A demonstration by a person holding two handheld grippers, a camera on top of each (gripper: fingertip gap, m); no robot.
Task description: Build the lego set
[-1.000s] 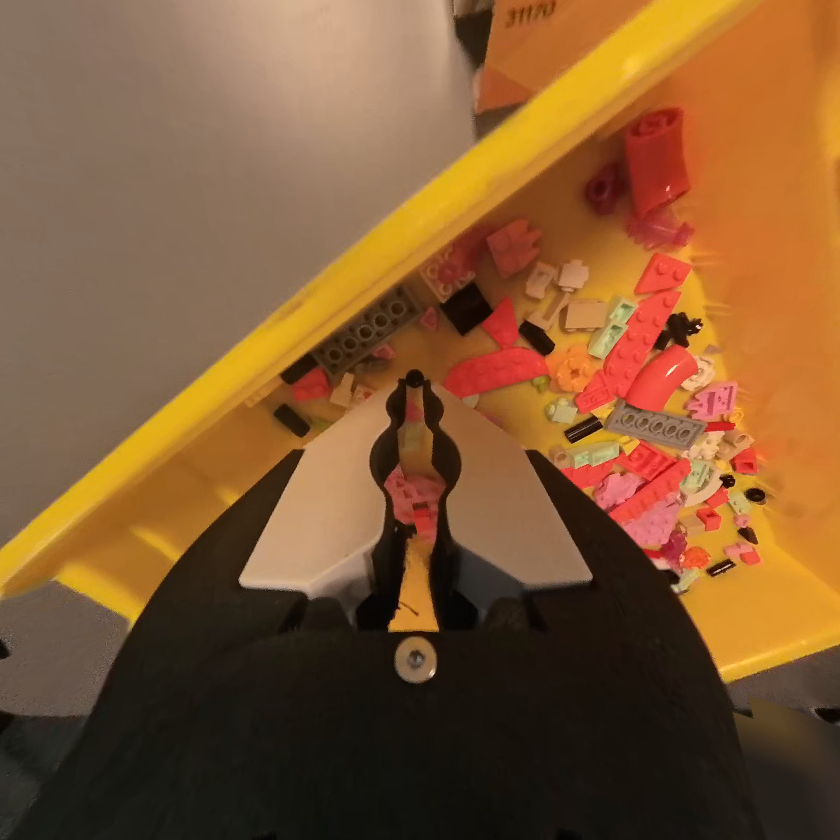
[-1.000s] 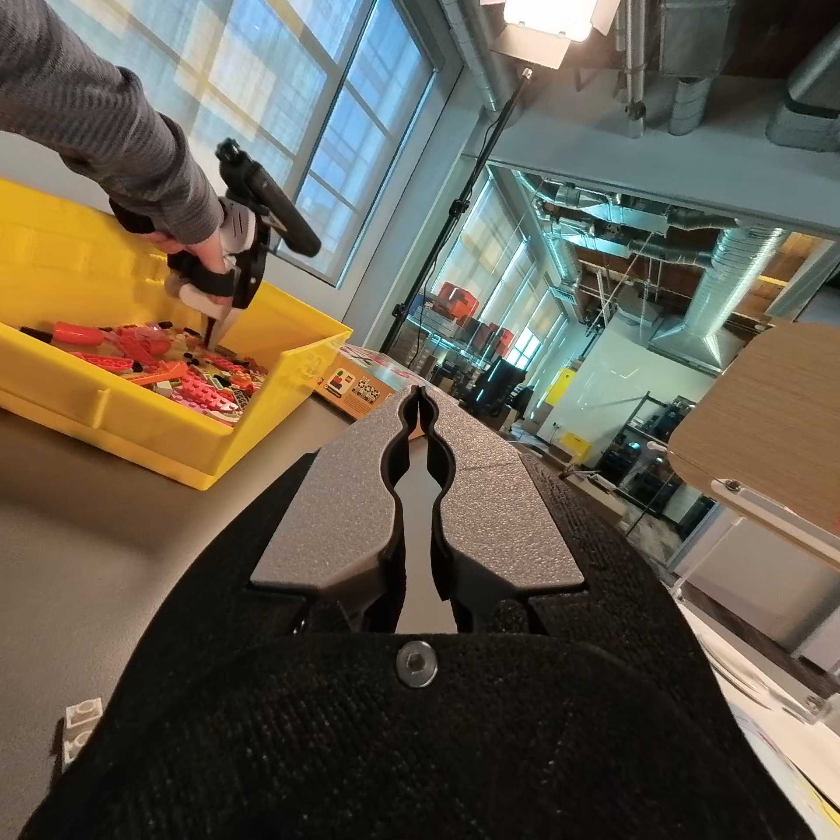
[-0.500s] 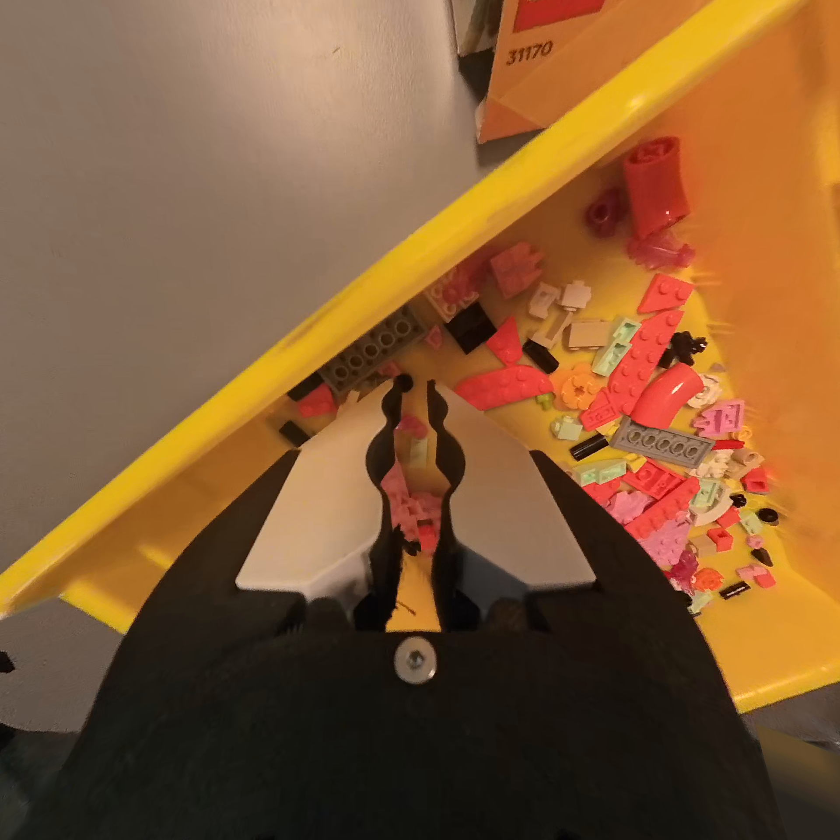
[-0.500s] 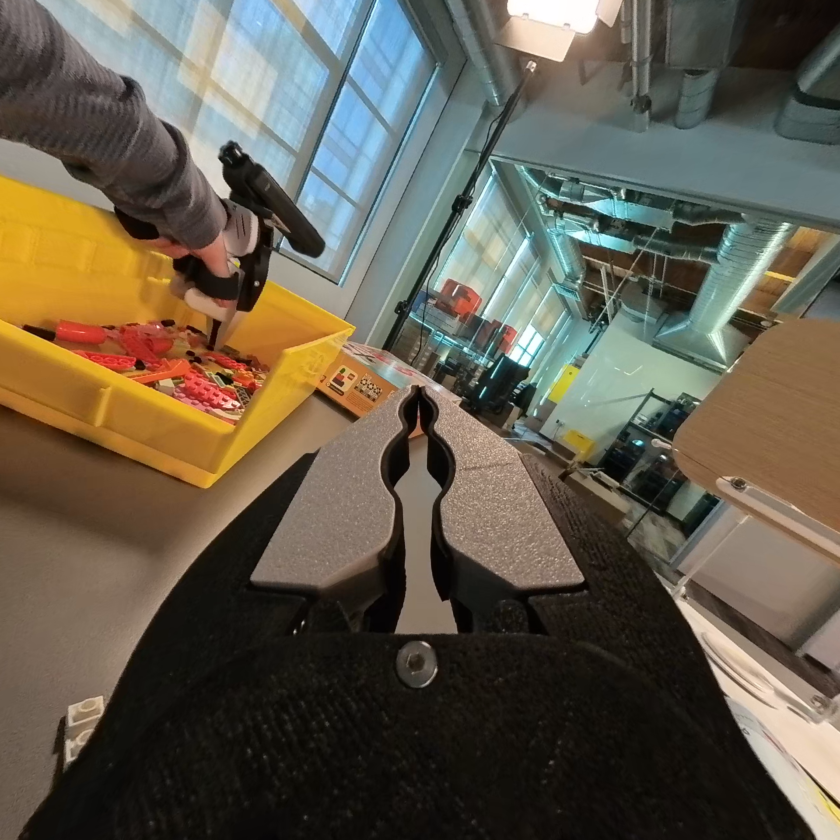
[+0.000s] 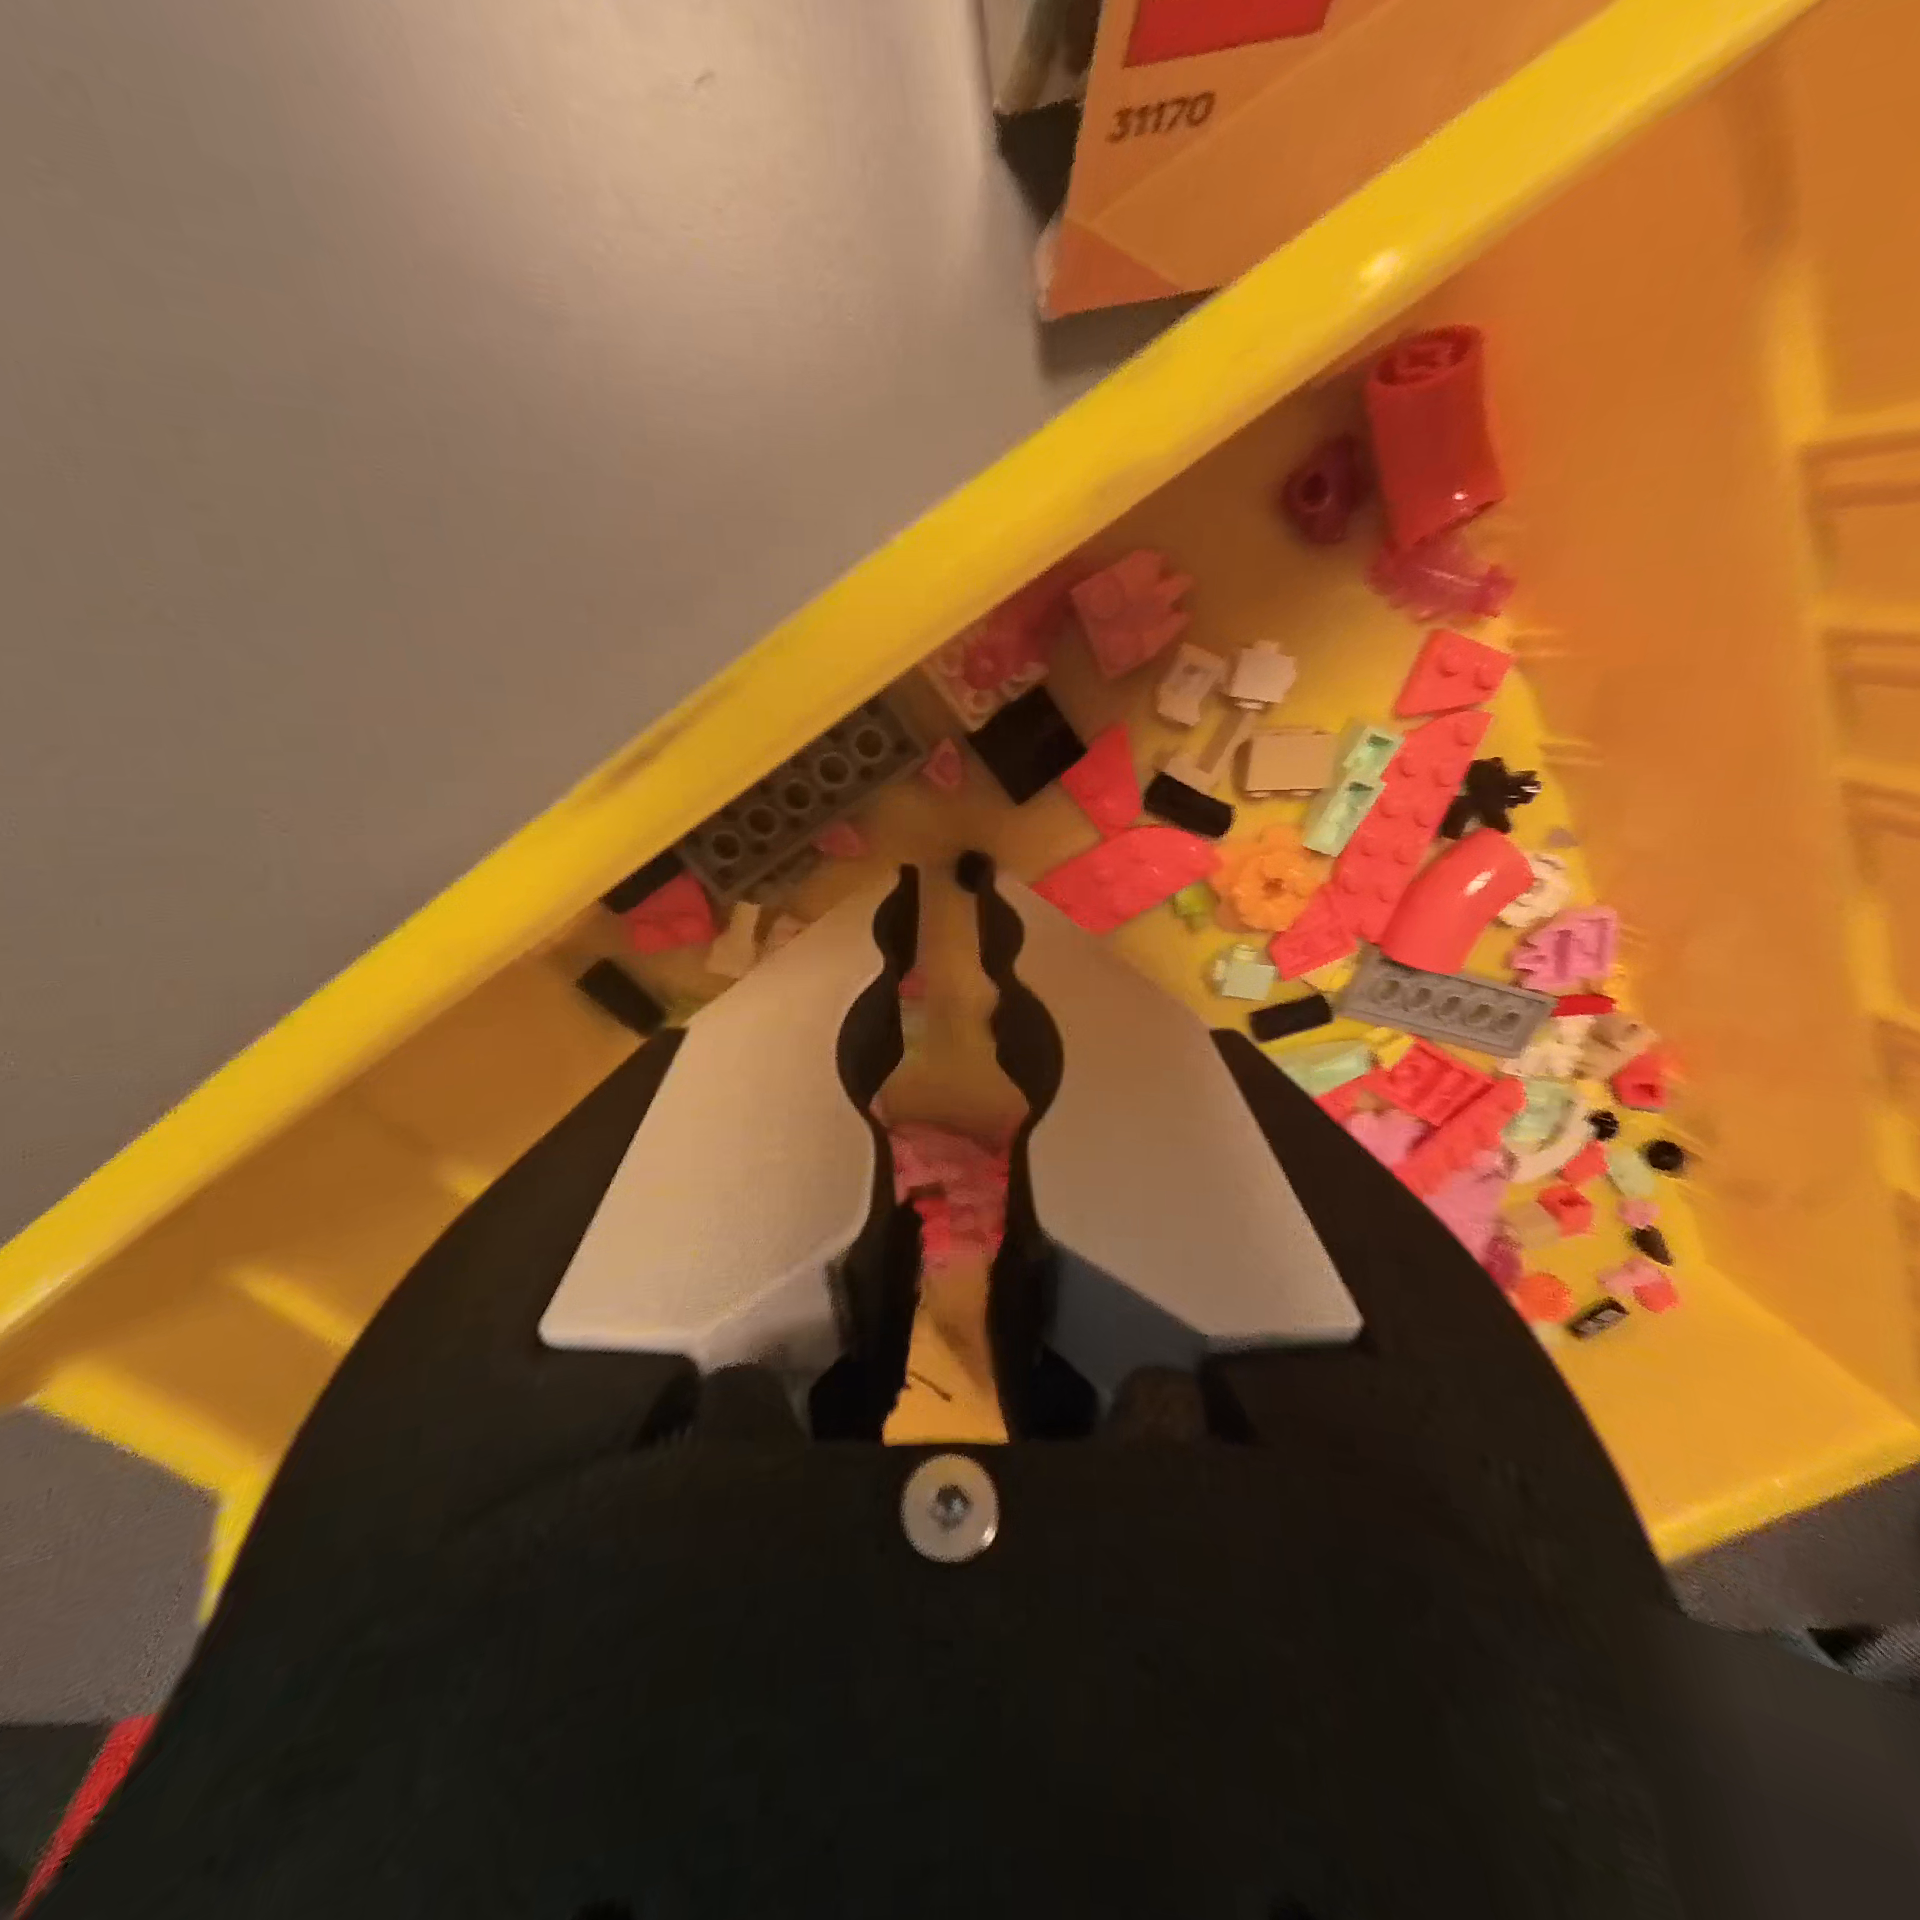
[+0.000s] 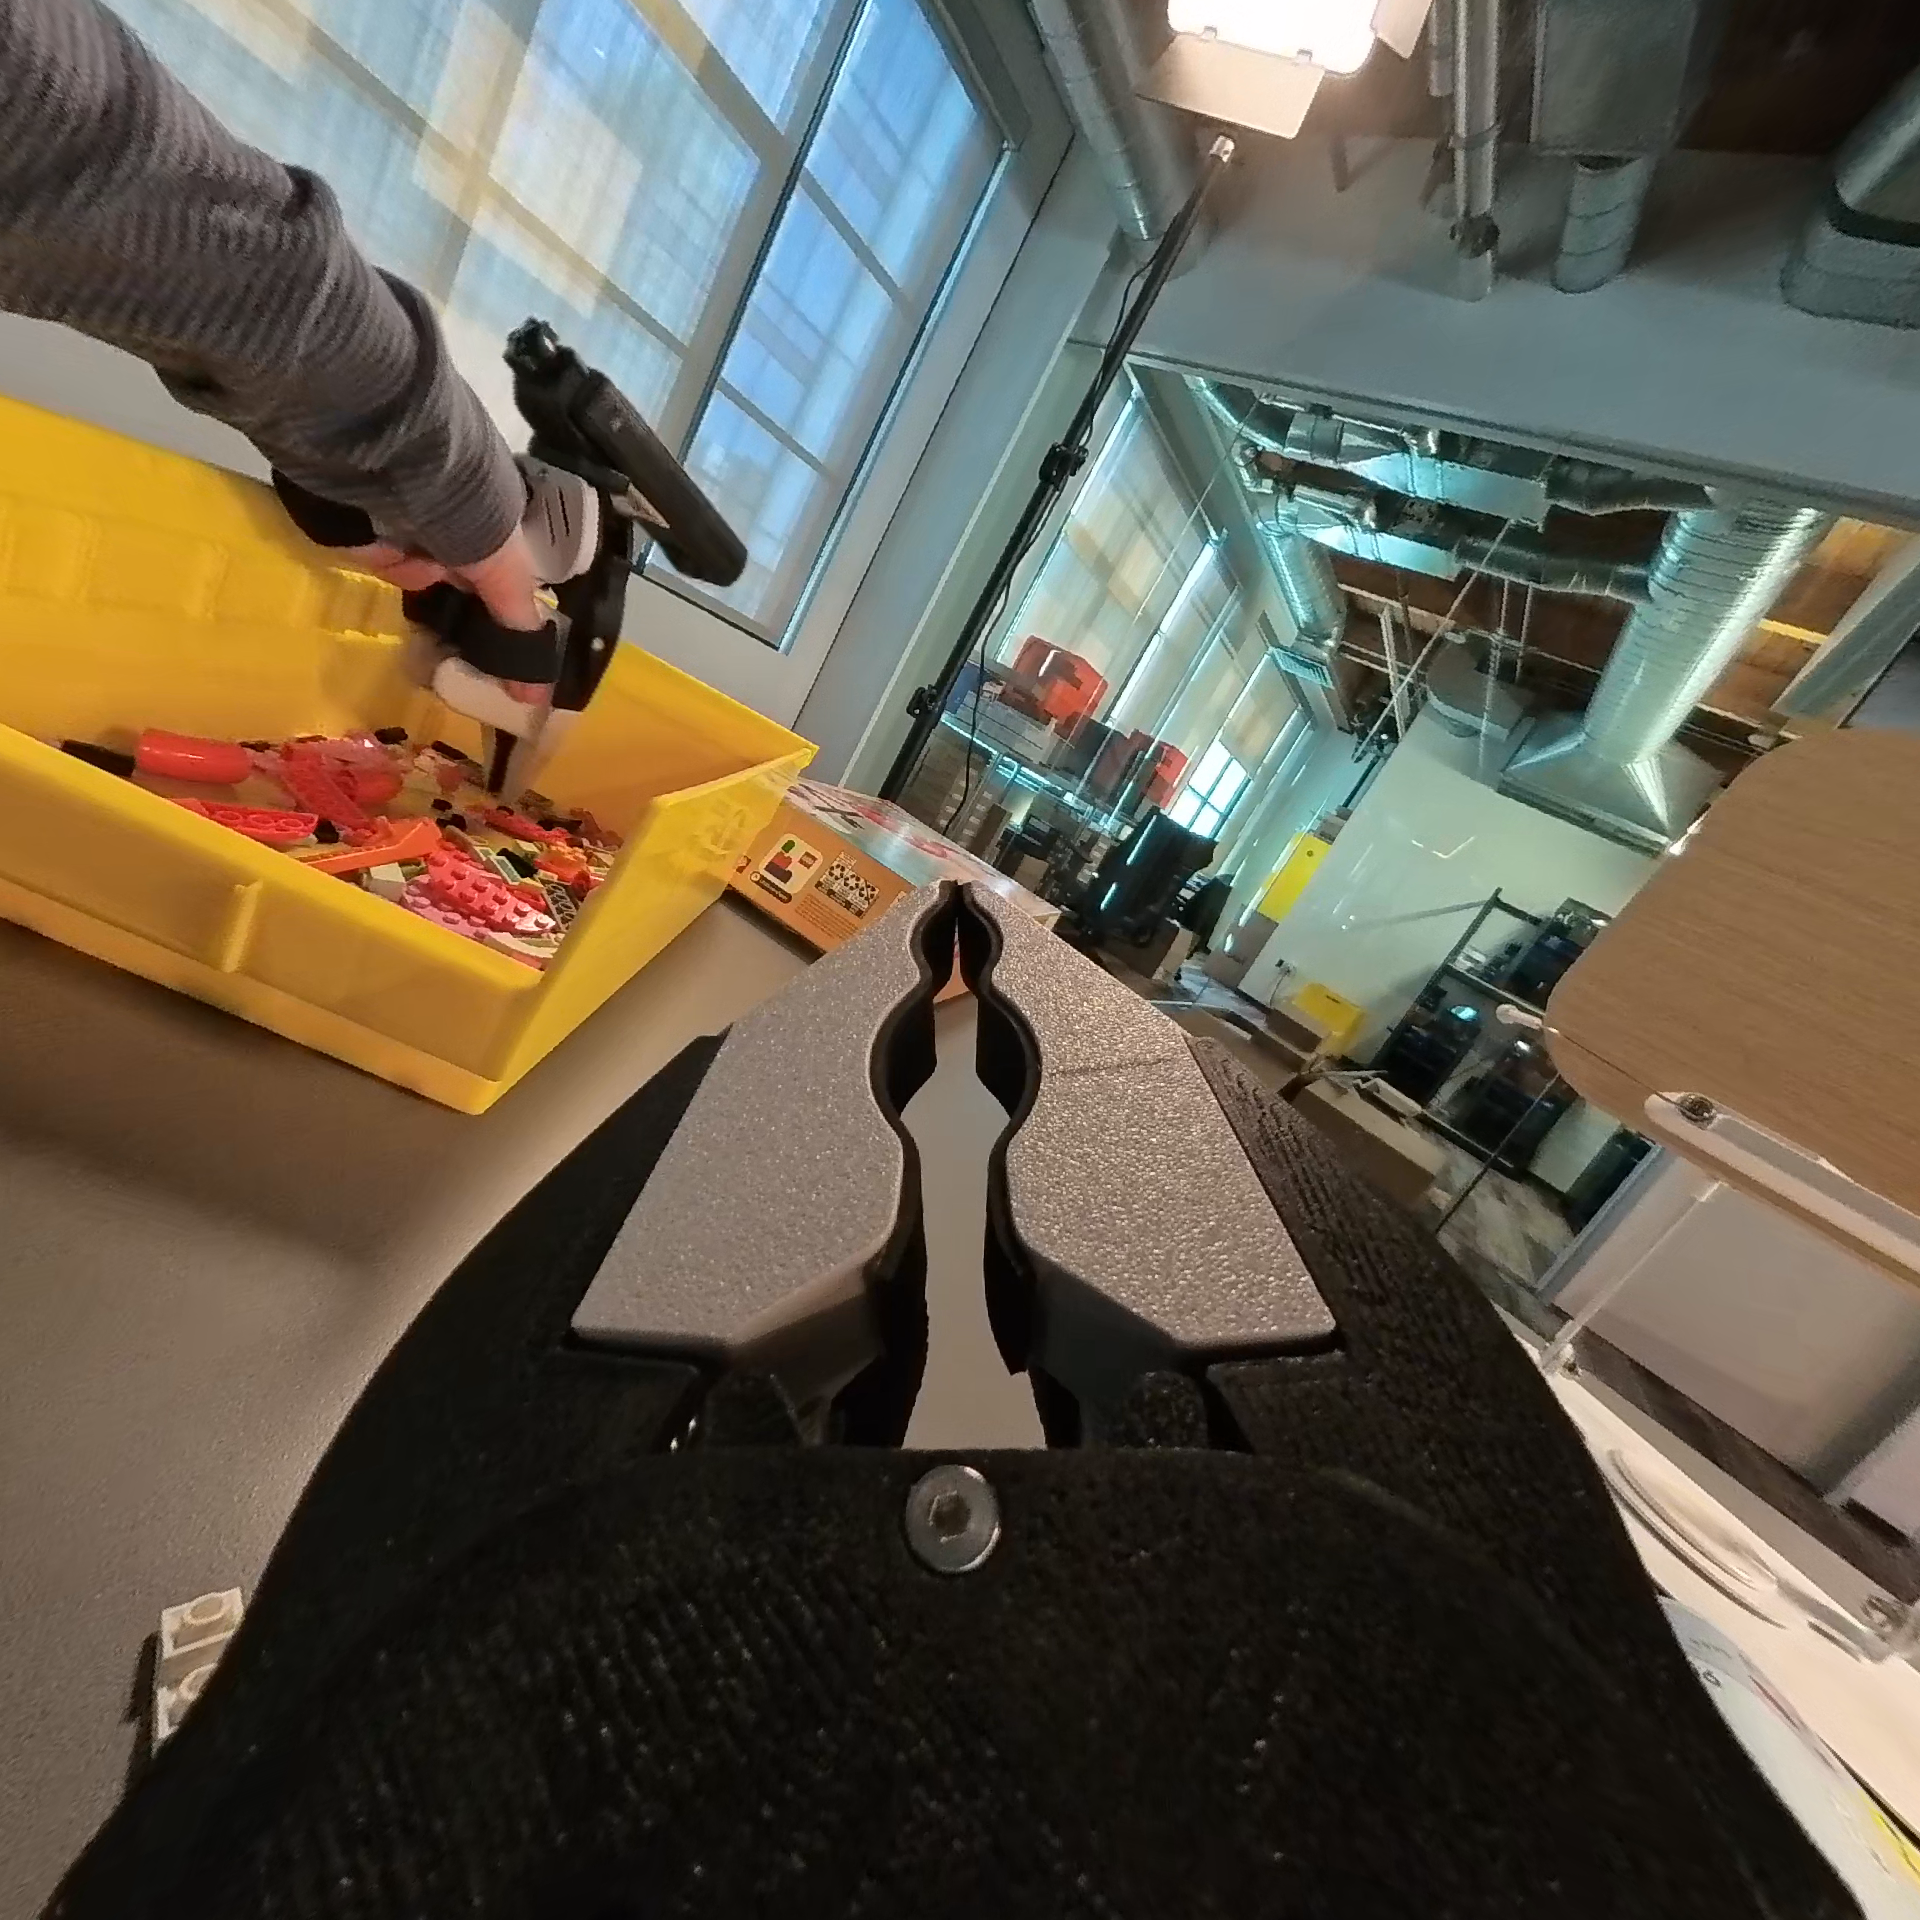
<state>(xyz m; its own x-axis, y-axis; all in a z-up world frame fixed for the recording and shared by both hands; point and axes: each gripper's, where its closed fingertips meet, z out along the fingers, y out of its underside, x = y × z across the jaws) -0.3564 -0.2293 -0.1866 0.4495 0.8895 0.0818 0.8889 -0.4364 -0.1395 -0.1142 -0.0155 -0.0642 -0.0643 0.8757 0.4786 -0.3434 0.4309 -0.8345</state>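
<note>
My left gripper point(image 5: 940, 878) is down inside a yellow bin point(image 5: 727, 665), just above its floor near the long wall. Its jaws stand a little apart, with bare yellow floor showing between them. A small black round piece point(image 5: 971, 864) lies at the right fingertip and is not gripped. A grey perforated brick point(image 5: 800, 800) and a coral wedge plate point(image 5: 1127, 873) lie close by. The right wrist view shows this gripper point(image 6: 509, 764) in the bin point(image 6: 312, 977), held by a hand in a grey sleeve. My right gripper point(image 6: 956, 896) is shut with nothing in it, over the grey table.
Several loose bricks in coral, pink, mint, grey and black fill the bin's right part point(image 5: 1455, 987). An orange cardboard box point(image 5: 1195, 156) lies beyond the bin; it also shows in the right wrist view point(image 6: 831, 873). Two small light grey pieces point(image 6: 197, 1631) lie on the table. Spacing between my two grippers at the tips: around 35 cm.
My left jaws were nearly closed around the small black piece at their tips and have opened a little. The piece now sits beside the right tip. My right gripper stayed shut.
</note>
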